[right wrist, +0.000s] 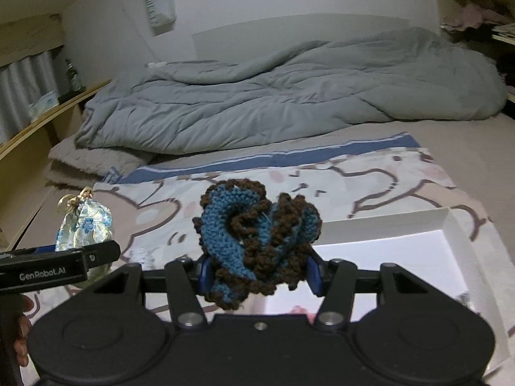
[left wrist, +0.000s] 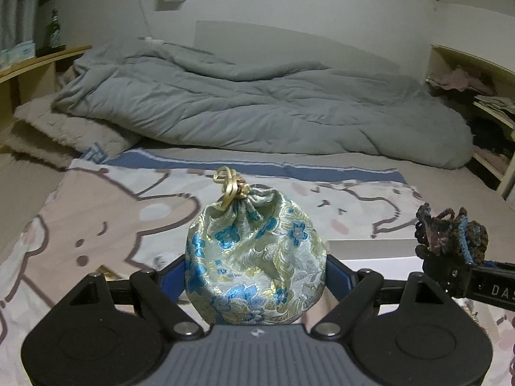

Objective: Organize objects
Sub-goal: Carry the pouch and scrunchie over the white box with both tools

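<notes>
My left gripper is shut on a pale brocade drawstring pouch with blue flowers and a gold cord knot, held above the bed. It also shows at the left of the right wrist view. My right gripper is shut on a blue and brown crocheted piece, which also shows at the right of the left wrist view. A white open box lies on the cartoon blanket below and right of the right gripper; its wall shows in the left wrist view.
A cartoon-print blanket covers the near bed. A crumpled grey duvet lies behind it, with a folded beige blanket at left. Wooden shelves stand at left and right.
</notes>
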Motion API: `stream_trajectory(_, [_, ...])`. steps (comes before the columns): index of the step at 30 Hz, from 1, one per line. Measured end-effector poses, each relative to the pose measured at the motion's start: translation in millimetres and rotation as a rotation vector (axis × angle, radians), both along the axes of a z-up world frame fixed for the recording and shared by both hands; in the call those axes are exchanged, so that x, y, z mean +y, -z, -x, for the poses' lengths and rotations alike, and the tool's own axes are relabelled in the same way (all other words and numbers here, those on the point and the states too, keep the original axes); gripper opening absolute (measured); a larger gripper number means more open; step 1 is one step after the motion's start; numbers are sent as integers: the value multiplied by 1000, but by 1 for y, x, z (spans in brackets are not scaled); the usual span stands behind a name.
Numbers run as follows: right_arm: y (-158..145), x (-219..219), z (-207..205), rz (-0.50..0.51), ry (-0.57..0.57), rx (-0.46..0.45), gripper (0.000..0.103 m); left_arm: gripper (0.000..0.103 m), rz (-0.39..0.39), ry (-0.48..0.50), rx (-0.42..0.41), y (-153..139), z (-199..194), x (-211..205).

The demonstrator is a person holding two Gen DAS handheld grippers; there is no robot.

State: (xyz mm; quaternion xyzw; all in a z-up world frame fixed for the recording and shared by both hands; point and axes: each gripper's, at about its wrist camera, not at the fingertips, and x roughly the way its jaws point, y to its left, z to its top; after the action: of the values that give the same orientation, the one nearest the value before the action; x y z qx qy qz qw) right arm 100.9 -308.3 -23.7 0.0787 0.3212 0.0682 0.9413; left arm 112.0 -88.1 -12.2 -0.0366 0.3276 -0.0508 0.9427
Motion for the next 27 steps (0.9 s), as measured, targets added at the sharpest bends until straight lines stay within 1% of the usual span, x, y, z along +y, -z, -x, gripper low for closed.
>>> stream_trajectory(7, [5, -34, 3, 3, 57, 13, 55, 86, 9, 67, -4, 5, -6, -35])
stream_trajectory(16, [18, -63, -7, 13, 98, 55, 55, 86, 39, 153, 7, 18, -19, -78])
stream_trajectory(20, [28, -70, -14, 22, 105, 90, 56, 86, 48, 186, 22, 28, -27, -95])
stream_trajectory(27, [53, -75, -27, 55, 108, 159, 56, 86, 45, 241, 77, 53, -44, -113])
